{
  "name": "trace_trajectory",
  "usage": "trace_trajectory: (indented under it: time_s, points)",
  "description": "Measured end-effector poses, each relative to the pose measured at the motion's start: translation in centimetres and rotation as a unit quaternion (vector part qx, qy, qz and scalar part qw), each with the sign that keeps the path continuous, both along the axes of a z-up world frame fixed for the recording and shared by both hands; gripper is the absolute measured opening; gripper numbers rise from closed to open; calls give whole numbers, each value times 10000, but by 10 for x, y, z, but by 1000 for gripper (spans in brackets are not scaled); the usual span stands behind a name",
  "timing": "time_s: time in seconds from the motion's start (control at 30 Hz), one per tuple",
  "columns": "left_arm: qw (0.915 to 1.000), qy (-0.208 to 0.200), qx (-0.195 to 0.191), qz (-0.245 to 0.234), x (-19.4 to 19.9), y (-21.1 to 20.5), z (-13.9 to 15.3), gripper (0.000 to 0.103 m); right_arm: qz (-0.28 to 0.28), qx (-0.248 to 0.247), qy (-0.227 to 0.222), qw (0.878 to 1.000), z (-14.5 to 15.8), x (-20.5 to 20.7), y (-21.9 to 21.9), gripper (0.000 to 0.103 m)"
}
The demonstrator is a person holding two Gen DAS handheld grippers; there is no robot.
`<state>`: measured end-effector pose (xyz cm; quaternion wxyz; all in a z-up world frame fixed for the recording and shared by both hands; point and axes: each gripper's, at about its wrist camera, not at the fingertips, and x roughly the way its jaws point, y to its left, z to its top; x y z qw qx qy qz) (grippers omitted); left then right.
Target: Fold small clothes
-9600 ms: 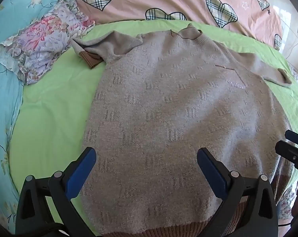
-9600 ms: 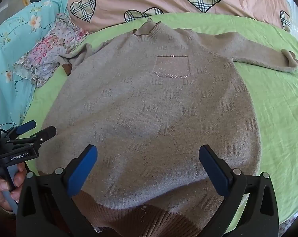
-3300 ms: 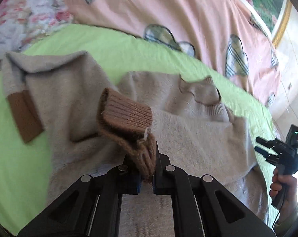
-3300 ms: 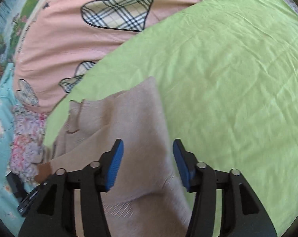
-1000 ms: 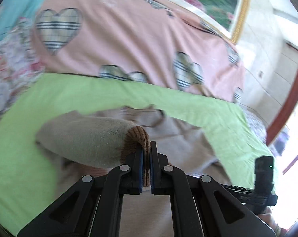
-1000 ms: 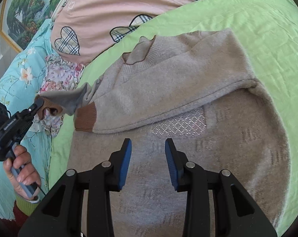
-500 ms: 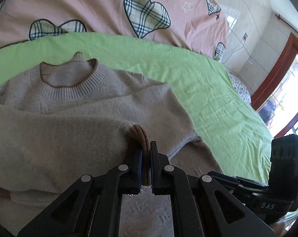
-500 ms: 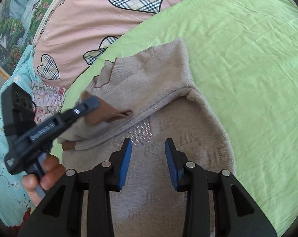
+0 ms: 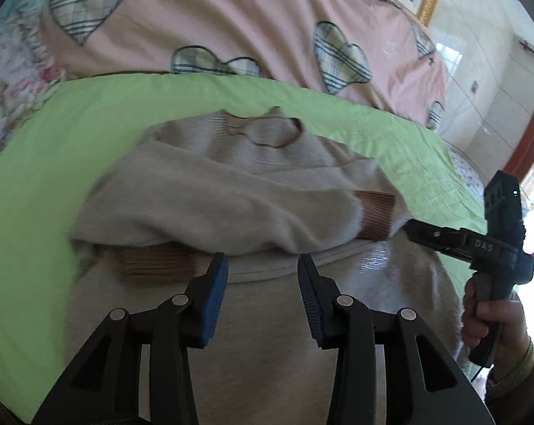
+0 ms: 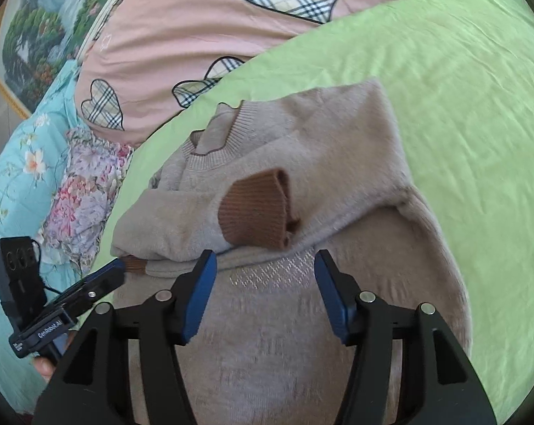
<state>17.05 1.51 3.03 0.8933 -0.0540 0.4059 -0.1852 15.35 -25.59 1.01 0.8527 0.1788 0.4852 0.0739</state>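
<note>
A beige knit sweater [image 9: 267, 354] with brown ribbed cuffs lies front up on the green sheet [image 9: 36, 194]. Both sleeves are folded across its chest. One cuff [image 9: 375, 214] lies at the right, the other [image 9: 157, 264] at the left under the top sleeve. My left gripper [image 9: 262, 265] is open and empty over the sweater's body, just below the folded sleeves. My right gripper [image 10: 265, 265] is open and empty above the chest pocket [image 10: 270, 276], near the upper cuff [image 10: 256, 212]. Each gripper shows in the other's view: the right [image 9: 412, 228], the left [image 10: 119, 267].
A pink quilt with plaid hearts [image 9: 231, 17] lies behind the sweater. A floral cloth [image 10: 79, 191] and a turquoise floral cover [image 10: 15, 177] lie at the left. The green sheet stretches out to the right of the sweater [image 10: 479, 141].
My left gripper has let go of the sleeve cuff, opened and drawn back. The sleeve now lies across the chest. My right gripper has opened a little wider.
</note>
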Motion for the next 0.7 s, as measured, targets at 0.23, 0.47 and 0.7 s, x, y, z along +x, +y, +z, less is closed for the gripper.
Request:
trace_trajectory:
  time_s: [0.23, 0.47, 0.7]
  points:
    - [9907, 197, 325, 1306, 23, 93, -28, 41, 20, -218, 124, 9997, -19, 42, -5, 65]
    - [9889, 464, 437, 1340, 63, 93, -53, 41, 743, -46, 318, 9967, -28, 56, 24, 6]
    - [9597, -31, 1142, 2568, 63, 85, -38, 25, 754, 1277, -645, 9868, 54, 50, 4, 6]
